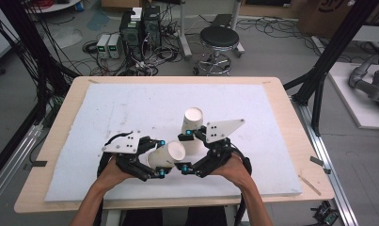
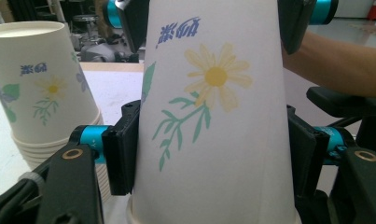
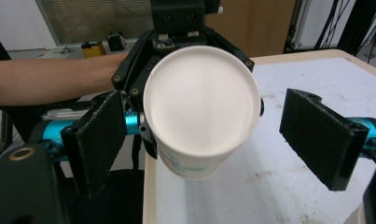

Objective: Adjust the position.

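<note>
Left tool (image 1: 161,157): jaws clamped on flower-print paper cup (image 1: 167,154), pads on both side walls, cup lying sideways, base toward right tool. Right tool (image 1: 186,153): jaws spread wide, pads flank cup base, gap each side, no contact as far as its own view shows. Stack of upside-down cups (image 1: 192,123) just behind, on white foam mat (image 1: 130,108). Mat covers wooden worktop (image 1: 290,122). Beyond: black stool (image 1: 218,38), computer boxes (image 1: 139,29), cables on floor.

The held cup's (image 2: 213,116) rim and base are cut off by the left gripper view's edges; the stack's (image 2: 41,88) bottom is hidden.
</note>
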Action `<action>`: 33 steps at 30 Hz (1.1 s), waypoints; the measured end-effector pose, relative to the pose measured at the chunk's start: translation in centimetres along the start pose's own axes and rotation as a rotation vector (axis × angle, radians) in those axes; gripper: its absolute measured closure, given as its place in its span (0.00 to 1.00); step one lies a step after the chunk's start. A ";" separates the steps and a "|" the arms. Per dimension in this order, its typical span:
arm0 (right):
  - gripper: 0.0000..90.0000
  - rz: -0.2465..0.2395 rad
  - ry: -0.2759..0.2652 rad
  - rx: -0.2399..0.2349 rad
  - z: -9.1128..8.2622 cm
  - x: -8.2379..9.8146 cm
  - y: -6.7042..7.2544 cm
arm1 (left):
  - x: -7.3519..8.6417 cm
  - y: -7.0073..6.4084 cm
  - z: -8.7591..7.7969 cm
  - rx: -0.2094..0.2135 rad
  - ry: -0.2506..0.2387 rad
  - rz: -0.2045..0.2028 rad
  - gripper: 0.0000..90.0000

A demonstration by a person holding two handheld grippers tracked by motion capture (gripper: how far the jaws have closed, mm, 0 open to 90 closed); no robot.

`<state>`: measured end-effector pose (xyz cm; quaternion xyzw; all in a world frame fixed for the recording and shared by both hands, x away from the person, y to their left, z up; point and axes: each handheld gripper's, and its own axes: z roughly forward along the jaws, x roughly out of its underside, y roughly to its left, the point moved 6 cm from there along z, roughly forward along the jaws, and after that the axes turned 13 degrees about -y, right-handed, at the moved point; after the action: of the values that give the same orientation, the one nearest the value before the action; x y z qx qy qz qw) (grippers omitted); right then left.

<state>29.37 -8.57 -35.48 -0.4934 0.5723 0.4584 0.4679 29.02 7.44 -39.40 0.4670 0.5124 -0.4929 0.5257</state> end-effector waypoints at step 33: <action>0.17 -0.091 0.579 -0.013 0.2 1.7 0.7 | -2.0 -0.8 -0.9 0.013 0.718 -0.014 0.36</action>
<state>28.58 -8.53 -37.13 -0.6318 0.6565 0.2808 0.3016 28.16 8.38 -37.43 0.6103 0.6643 -0.3042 0.3060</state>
